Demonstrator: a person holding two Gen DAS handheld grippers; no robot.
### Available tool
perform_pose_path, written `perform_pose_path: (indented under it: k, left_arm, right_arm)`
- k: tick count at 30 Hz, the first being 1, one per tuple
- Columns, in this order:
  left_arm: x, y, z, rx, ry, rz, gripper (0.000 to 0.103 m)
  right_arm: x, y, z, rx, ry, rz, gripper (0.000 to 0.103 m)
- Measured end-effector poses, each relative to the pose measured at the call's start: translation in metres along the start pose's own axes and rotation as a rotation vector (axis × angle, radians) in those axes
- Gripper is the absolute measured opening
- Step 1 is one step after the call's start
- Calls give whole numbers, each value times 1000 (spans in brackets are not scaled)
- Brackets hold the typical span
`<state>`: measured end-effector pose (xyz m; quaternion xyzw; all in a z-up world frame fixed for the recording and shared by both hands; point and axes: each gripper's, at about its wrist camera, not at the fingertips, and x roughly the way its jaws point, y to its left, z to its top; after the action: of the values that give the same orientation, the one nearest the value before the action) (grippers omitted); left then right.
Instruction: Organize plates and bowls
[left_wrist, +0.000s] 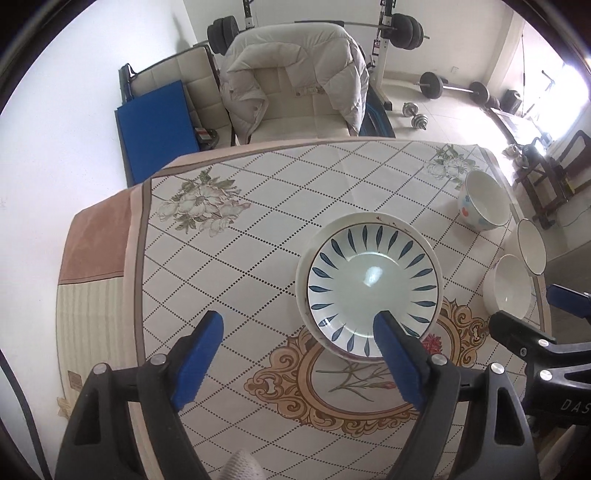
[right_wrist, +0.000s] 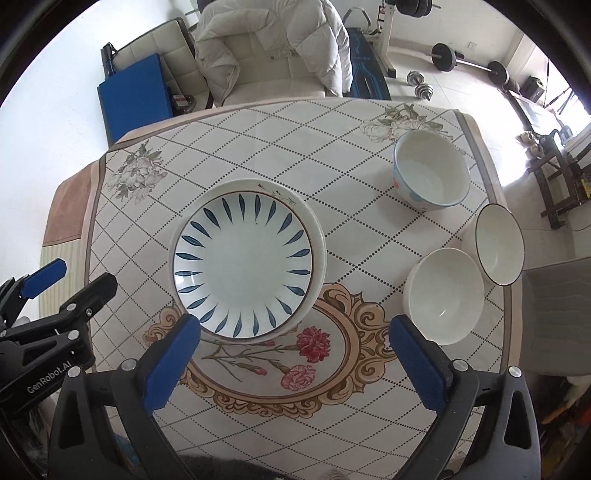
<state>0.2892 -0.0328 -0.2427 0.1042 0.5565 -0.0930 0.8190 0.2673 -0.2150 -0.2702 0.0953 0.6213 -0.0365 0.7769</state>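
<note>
Plates sit stacked near the middle of the table, which is covered by a cream cloth with a dotted diamond grid and flower prints: a white ceramic plate with blue leaf strokes round its rim rests on a slightly larger white plate with a brown edge line, whose rim shows past it on the far and right sides. The stack overlaps the far edge of the ornate golden oval frame printed with red and pink carnations.

Right of the stack stand three upright bowls, none touching another. A plain white bowl is nearest, a white bowl with a thin dark rim lies just right of it at the table edge, and a white bowl with coloured spots outside is farther off by a printed flower.

Both grippers hang above the table, pointing steeply down. The left gripper has its blue-padded jaws spread wide with nothing between them. The right gripper is likewise wide open and empty.

Beyond the table stands a cream chair draped with a white padded jacket.
</note>
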Motion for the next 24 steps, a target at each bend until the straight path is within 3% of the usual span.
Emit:
perform_pose_path:
  k: [11,24]
  left_arm:
    - [-90,8,-21,-6,-163,34,83]
    - [-112,14,-36,-38,-157,-27,83]
  right_arm:
    - [-106,23,-39,-37,-225,-88,103]
    - [-165,40,-75,-48,-311,-130,103]
